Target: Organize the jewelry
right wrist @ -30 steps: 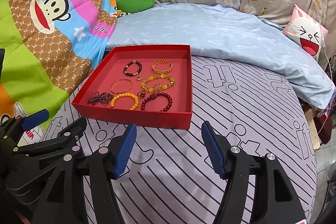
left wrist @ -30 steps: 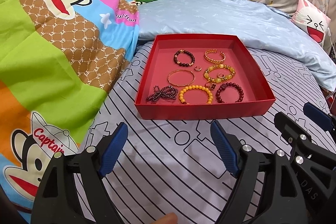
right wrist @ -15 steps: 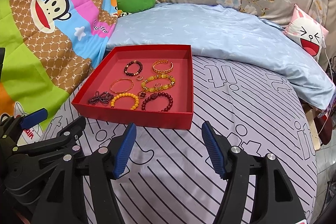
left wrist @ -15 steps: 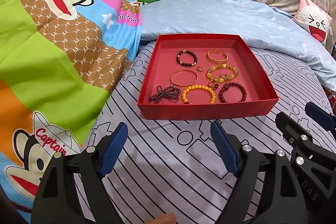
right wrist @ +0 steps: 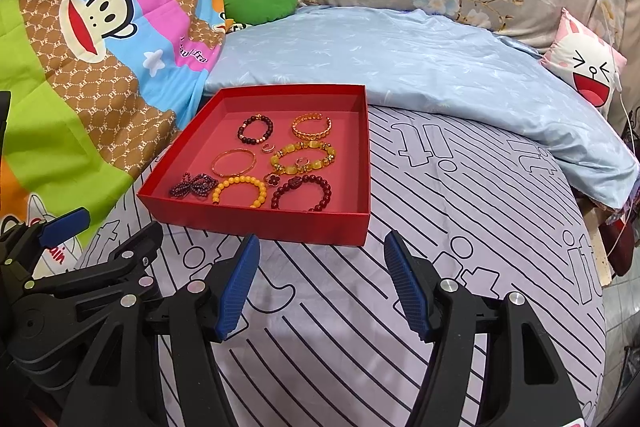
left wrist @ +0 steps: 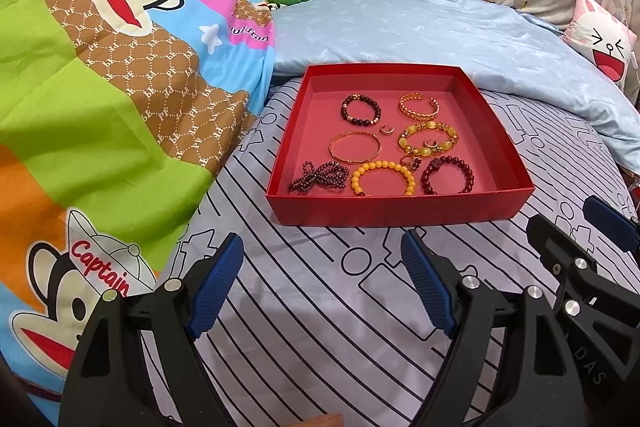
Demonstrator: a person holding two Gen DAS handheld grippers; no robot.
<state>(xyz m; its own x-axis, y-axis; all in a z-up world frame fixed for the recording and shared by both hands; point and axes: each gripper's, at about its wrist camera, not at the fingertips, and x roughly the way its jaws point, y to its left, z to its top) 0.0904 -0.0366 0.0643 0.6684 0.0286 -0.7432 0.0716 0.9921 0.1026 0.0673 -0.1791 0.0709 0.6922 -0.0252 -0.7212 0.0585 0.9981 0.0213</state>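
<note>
Left gripper (left wrist: 322, 281) and right gripper (right wrist: 322, 283) hover side by side, jaws apart.

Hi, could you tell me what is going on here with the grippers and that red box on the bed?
A person holds a hand-held gripper in each hand above a striped bedsheet. The left hand-held gripper and the right hand-held gripper are both open, empty, and short of the red box. The bracelets, such as the orange one, and a few small rings all lie in the box, untouched. Sorting has not begun.
</note>
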